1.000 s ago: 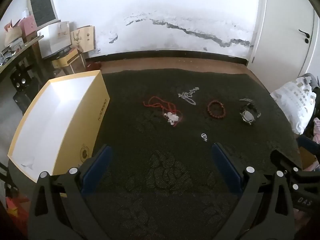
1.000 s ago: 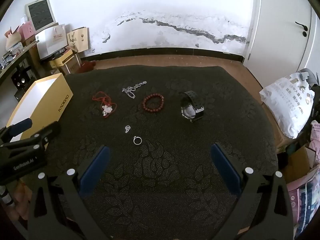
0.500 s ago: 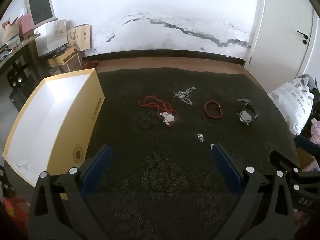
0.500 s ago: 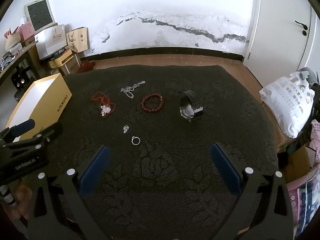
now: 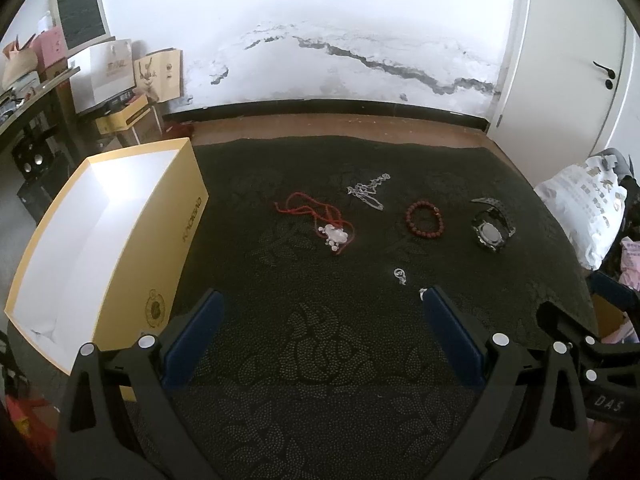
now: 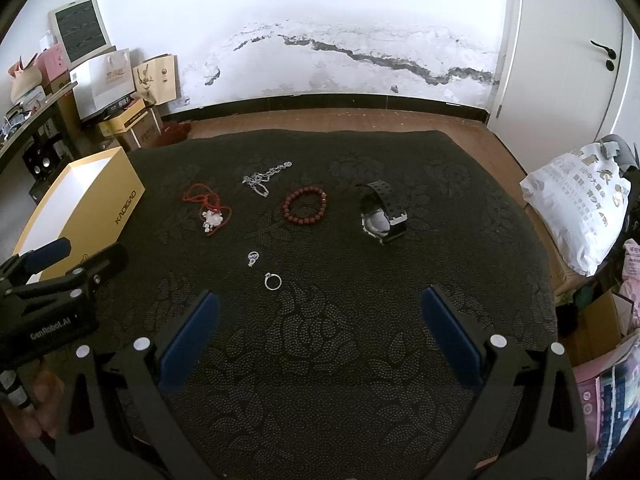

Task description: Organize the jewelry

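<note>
Both tongs hang above the dark patterned cloth [image 6: 360,360] with their blue-padded fingers spread wide and nothing between them: the left gripper [image 5: 320,300] sits low over the cloth's near-left part, and the right gripper [image 6: 320,300] over the near-middle. From the right wrist view the left gripper [image 6: 60,256] shows at the left edge, in front of the yellow box [image 6: 96,208]. That box [image 5: 120,236], open-topped and white inside, stands on the cloth's left side, well apart from the jewelry. 6 pieces lie spread across the cloth. Farthest left is the red cord necklace [image 5: 316,214] with a pale pendant, its cord looped loosely. Just behind and to its right lies the silver chain [image 5: 368,194], bunched at one end. Right of that is the red bead bracelet [image 5: 425,219], a closed ring of beads lying flat. Farther right the black watch [image 5: 490,228] rests on its side with the strap curled. Nearer the grippers, a small silver charm [image 5: 400,275] lies alone, and just beside it the silver ring [image 6: 273,281] lies flat; in the left wrist view the ring is almost wholly hidden behind the left gripper's right fingertip. None of the pieces touch one another. A white printed bag [image 6: 580,208] sits off the cloth's right edge.
</note>
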`<state>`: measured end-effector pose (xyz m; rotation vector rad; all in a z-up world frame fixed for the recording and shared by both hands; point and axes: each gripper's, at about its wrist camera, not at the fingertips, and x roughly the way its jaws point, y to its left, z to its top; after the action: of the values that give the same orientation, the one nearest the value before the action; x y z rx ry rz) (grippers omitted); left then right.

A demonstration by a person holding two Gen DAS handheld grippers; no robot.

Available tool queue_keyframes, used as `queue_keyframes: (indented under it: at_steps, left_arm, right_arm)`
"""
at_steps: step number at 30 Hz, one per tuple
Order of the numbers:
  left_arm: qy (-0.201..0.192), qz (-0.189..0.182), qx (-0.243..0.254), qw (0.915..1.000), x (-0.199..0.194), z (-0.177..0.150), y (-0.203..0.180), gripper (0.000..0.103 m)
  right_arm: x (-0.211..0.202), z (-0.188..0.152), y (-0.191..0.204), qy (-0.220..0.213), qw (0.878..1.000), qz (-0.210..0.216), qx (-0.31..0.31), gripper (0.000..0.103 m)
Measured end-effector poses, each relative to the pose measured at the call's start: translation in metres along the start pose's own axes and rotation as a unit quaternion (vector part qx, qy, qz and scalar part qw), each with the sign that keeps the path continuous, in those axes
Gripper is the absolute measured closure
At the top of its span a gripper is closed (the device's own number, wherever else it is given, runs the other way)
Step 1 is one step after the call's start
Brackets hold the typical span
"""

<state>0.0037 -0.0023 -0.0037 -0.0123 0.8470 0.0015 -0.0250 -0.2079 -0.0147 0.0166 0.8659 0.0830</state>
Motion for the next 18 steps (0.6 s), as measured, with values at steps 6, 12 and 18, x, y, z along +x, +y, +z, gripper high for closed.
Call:
queue_keyframes:
  at_steps: [6,12,18]
  left_arm:
    - [-0.001,0.001,0.0,1.0,-0.001,-0.0003,0.0008,0.006]
    - [-0.004,0.001,0.003,1.0,-0.0008,-0.0011,-0.0003,0.006]
    - [-0.003,0.001,0.003,1.0,-0.0017,-0.0004,0.0029,0.006]
  right_arm:
    - [0.0003,-0.0001,-0.0003,0.0,1.0,0.0,-0.001,0.006]
    - [0.0003,-0.0001,-0.0008,-0.001,1.0,0.0,-0.001,0.006]
    - [0.0002,-0.0003,0.0,-0.001,1.0,0.0,-0.001,0.006]
